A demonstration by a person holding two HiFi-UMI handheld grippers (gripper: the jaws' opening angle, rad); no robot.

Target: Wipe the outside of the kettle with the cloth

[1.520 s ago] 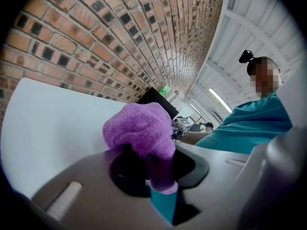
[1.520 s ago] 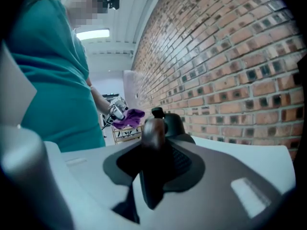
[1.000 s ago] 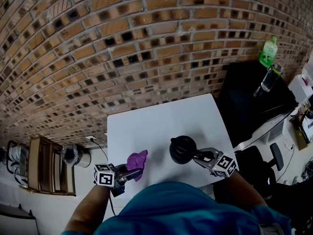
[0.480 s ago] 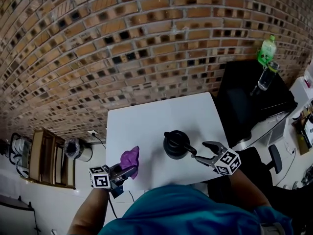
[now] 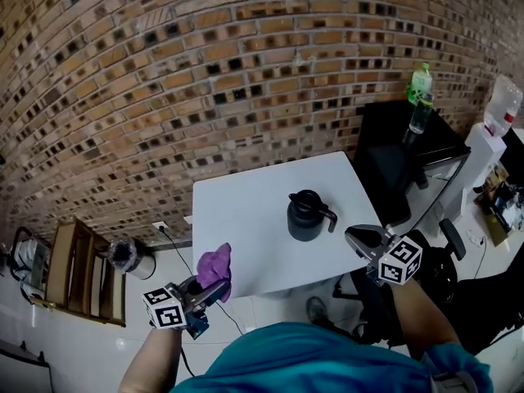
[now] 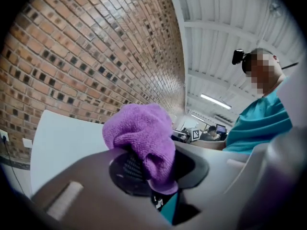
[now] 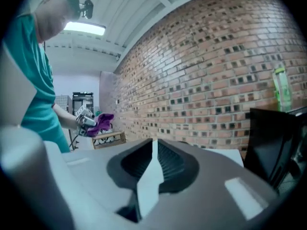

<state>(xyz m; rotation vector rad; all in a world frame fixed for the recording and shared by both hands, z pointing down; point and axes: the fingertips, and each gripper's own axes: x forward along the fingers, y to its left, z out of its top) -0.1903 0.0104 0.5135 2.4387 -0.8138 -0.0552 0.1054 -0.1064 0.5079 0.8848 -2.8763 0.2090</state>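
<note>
Black lidded kettle (image 5: 307, 216) upright on white surface (image 5: 246, 228), untouched.
Left claw (image 5: 211, 291) pinches crumpled purple cloth (image 5: 214, 264); right claw (image 5: 356, 236), just closing, is pressed together on nothing, apart from the kettle.

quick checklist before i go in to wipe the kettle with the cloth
1. Left gripper clamped on the purple cloth: ok.
2. Kettle upright on the table, lid on: ok.
3. Purple cloth against the kettle: not ok. It hangs near the table's front left corner, well apart.
4. Right gripper steadying the kettle: not ok. It is near the table's front right corner, apart from the handle. Its jaws have just been closing with nothing between them.
5. Where the kettle is dirty: cannot tell.
</note>
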